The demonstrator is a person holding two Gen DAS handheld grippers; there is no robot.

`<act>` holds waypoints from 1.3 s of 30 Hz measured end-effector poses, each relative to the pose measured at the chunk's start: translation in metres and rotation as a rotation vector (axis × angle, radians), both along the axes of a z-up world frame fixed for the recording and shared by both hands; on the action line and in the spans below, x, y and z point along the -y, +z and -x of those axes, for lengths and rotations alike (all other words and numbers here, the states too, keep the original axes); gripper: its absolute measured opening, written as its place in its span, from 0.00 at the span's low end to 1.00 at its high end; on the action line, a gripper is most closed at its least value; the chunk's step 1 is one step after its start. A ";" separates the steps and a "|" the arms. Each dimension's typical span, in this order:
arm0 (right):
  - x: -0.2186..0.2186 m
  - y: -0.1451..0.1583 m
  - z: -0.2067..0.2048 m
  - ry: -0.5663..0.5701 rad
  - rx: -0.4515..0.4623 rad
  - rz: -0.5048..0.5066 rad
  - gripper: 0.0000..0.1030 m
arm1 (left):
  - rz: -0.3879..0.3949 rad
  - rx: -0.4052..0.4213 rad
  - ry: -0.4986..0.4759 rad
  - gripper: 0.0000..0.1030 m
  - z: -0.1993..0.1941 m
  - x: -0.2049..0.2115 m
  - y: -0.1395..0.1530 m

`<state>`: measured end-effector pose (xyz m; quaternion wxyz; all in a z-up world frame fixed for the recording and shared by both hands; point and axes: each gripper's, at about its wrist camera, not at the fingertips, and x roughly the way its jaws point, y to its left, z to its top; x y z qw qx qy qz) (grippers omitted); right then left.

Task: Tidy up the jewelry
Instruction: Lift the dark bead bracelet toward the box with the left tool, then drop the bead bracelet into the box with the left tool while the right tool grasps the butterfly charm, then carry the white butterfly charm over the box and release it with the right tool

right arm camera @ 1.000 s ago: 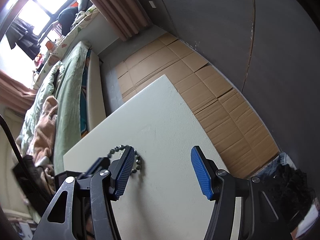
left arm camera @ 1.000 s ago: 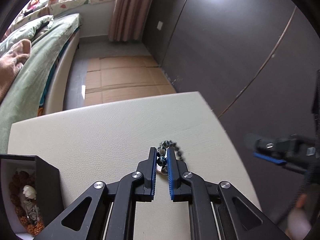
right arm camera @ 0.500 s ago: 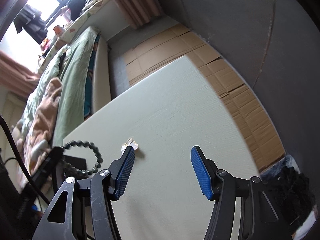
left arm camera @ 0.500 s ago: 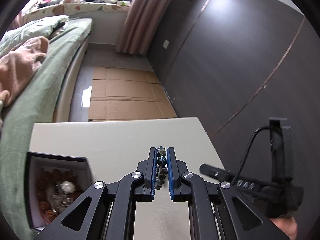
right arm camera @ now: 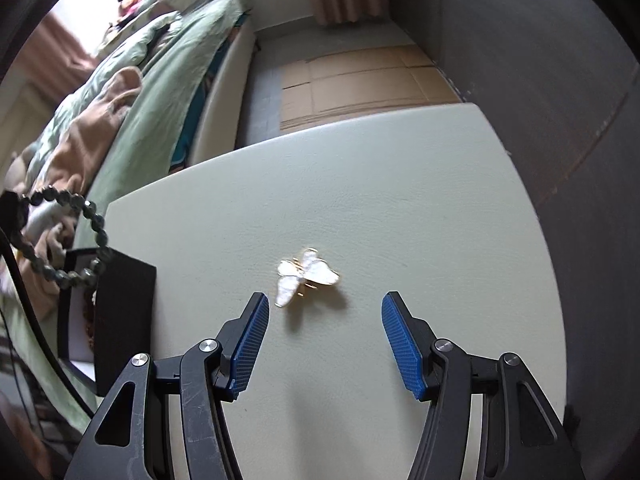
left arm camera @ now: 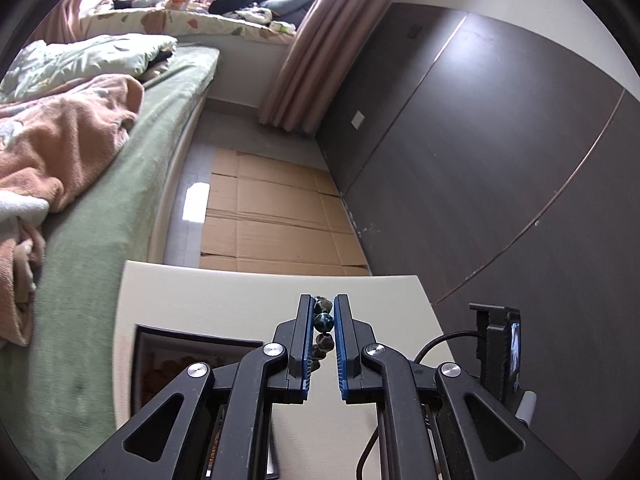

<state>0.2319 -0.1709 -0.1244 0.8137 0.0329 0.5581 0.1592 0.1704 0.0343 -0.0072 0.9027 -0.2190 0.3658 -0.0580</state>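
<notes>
My left gripper [left arm camera: 323, 312] is shut on a dark bead bracelet [left arm camera: 323, 322], whose beads show between the blue pads. In the right wrist view the bracelet [right arm camera: 98, 228] hangs as a loop in the air above the black jewelry box [right arm camera: 120, 320] at the left. The box [left arm camera: 160, 344] stands open below and left of my left gripper, with brown beads inside. My right gripper [right arm camera: 324, 312] is open over the pale table [right arm camera: 400, 200]. A white and gold butterfly brooch [right arm camera: 306, 276] lies on the table just beyond its fingertips, nearer the left finger.
The table's far edge [left arm camera: 272, 272] drops to a floor laid with cardboard [left arm camera: 272, 208]. A green bed [left arm camera: 120, 184] with blankets runs along the left. A dark wall [left arm camera: 500, 160] stands at the right. The right gripper's body and cable [left arm camera: 496, 344] show at the lower right.
My left gripper lifted the bracelet off the table and carried it left toward the box. My right gripper swung over and down so the butterfly brooch now lies just ahead of its open fingers.
</notes>
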 end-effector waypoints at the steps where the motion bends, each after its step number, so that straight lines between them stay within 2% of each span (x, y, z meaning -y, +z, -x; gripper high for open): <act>1: -0.003 0.001 0.000 0.016 0.011 0.005 0.58 | -0.001 0.002 0.005 0.10 0.002 -0.004 0.001; 17: -0.033 -0.010 0.000 0.158 0.092 0.139 0.58 | -0.009 -0.003 0.040 0.10 0.021 -0.036 0.003; 18: -0.035 -0.011 0.002 0.172 0.099 0.148 0.54 | -0.010 -0.004 0.041 0.10 0.023 -0.037 0.003; 19: -0.036 -0.011 0.005 0.180 0.108 0.160 0.44 | -0.012 -0.006 0.042 0.10 0.024 -0.038 0.003; 20: -0.038 -0.011 0.007 0.188 0.122 0.182 0.41 | -0.013 -0.009 0.045 0.10 0.025 -0.040 0.002; 25: -0.037 -0.005 0.017 0.203 0.145 0.168 0.41 | -0.020 -0.032 0.075 0.10 0.032 -0.050 -0.001; 31: -0.036 0.019 0.034 0.194 0.190 0.104 0.41 | 0.004 -0.076 0.101 0.10 0.038 -0.060 -0.011; 32: -0.036 0.023 0.035 0.192 0.196 0.091 0.41 | 0.016 -0.091 0.099 0.13 0.037 -0.061 -0.013; 35: -0.040 0.035 0.042 0.190 0.215 0.049 0.41 | 0.058 -0.135 0.101 0.33 0.036 -0.066 -0.022; 36: -0.041 0.039 0.045 0.188 0.221 0.032 0.41 | 0.057 -0.131 0.111 0.45 0.038 -0.067 -0.022; 37: -0.042 0.043 0.047 0.187 0.228 0.016 0.41 | 0.052 -0.125 0.121 0.54 0.040 -0.068 -0.021; 39: -0.046 0.050 0.050 0.188 0.242 -0.013 0.41 | 0.032 -0.099 0.146 0.57 0.046 -0.070 -0.016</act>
